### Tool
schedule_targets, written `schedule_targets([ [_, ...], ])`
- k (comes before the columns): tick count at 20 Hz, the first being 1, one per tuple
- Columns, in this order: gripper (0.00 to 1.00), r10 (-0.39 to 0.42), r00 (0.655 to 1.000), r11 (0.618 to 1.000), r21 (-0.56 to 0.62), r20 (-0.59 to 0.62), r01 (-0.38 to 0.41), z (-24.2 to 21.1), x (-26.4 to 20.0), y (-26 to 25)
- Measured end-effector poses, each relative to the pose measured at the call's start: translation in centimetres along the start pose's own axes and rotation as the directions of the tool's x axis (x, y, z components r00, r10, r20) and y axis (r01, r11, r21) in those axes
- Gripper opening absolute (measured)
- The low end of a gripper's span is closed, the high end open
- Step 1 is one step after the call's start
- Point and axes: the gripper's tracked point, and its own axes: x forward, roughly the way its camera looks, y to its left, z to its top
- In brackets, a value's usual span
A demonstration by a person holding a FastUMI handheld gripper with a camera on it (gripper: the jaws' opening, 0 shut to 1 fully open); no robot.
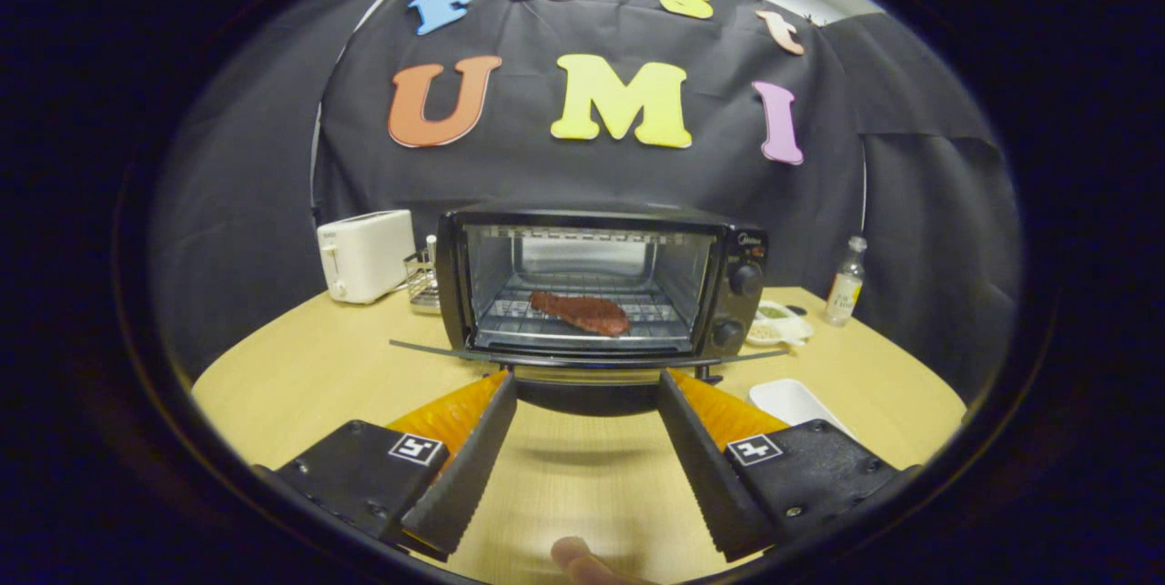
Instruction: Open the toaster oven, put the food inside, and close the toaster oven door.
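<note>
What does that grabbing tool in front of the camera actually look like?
The tongs are two long flat fingers with ribbed inner faces, standing apart. Each is fixed to a dark block with screws and a small square black-and-white marker. A fingertip of the person holding it peeks in below.

The gripper is a two-finger tool with long, straight, wedge-like fingers that taper toward their far tips and carry a finely ribbed texture along their inner faces. Behind each finger sits a black, blocky housing with rounded corners; the left housing and the right housing each bear a small square black-and-white marker on top. Small round screws dot the housings near their near edges. A fingertip of the person shows at the near side, between the two fingers
</note>
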Motion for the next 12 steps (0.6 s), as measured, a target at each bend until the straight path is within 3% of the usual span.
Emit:
schedule_targets([
  [12,0.99,0.036,0.993,0.998,0.039,0.111,-0.04,9.3,5.4,-0.3],
])
